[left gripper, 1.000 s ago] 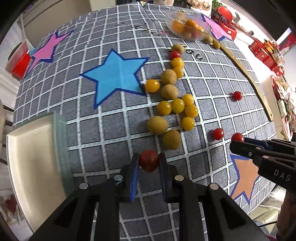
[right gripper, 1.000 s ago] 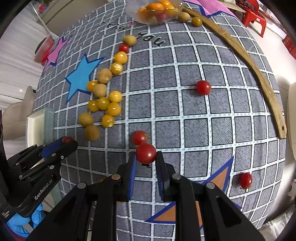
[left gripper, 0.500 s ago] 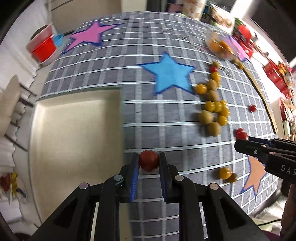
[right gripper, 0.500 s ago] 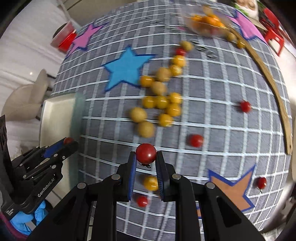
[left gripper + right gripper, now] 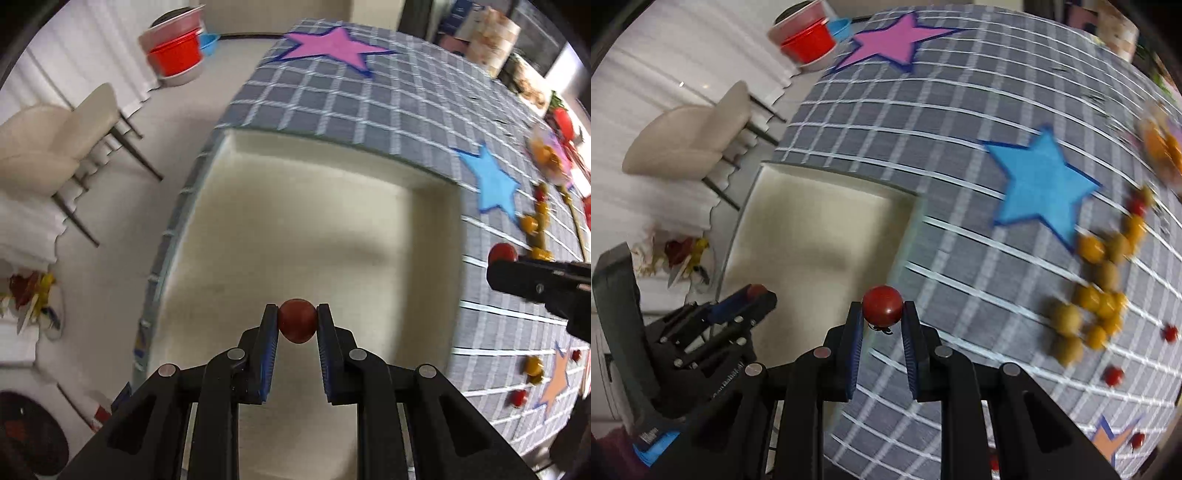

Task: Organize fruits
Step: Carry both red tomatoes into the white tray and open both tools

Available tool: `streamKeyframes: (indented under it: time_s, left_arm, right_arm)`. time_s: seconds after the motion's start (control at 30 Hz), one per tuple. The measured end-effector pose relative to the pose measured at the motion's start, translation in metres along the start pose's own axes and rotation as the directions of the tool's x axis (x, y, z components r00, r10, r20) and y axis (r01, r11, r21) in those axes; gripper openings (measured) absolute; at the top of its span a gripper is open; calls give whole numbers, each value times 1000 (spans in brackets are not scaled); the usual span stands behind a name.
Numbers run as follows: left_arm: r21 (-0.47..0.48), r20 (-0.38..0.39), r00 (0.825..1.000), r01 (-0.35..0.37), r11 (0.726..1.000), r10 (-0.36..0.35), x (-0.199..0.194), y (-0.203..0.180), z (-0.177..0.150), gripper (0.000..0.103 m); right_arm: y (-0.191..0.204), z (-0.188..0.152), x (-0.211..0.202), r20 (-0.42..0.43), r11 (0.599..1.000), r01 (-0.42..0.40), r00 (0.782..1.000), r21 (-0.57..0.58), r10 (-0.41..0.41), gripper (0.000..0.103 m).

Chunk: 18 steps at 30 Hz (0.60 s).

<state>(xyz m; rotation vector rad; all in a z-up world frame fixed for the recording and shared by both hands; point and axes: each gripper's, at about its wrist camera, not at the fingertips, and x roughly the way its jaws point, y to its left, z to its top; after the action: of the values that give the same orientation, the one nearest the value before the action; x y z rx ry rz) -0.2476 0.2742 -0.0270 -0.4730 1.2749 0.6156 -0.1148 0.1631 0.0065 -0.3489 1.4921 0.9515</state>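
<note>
My left gripper (image 5: 297, 325) is shut on a red cherry tomato (image 5: 297, 325) and holds it above the cream square tray (image 5: 295, 221). My right gripper (image 5: 882, 319) is shut on another red cherry tomato (image 5: 882, 305), just right of the tray (image 5: 812, 229), over its edge. The right gripper with its tomato shows at the right of the left wrist view (image 5: 502, 254). The left gripper shows at the lower left of the right wrist view (image 5: 757, 293). A cluster of yellow and tan fruits (image 5: 1097, 291) lies on the checked cloth at the right.
The tray sits at the table's left edge, with the floor and a beige chair (image 5: 55, 147) beyond. Loose red tomatoes (image 5: 1113, 376) lie at the right. A clear bowl of orange fruit (image 5: 1161, 147) stands far right. Red tubs (image 5: 809, 40) sit on the floor.
Both grippers have swung left from the fruit cluster toward the tray, each still holding its tomato. The left one is now above the tray.
</note>
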Motion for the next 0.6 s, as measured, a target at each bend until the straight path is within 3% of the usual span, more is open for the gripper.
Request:
streamKeyframes:
  time_s: [0.33, 0.6]
  left_arm:
    - [-40, -31, 999, -32, 999, 31, 29, 24, -11, 22]
    - [13, -7, 998, -58, 998, 58, 30, 18, -13, 23]
  right_arm:
    - [31, 23, 62, -79, 997, 34, 996, -63, -39, 23]
    - [39, 23, 82, -88, 993, 64, 993, -95, -72, 26]
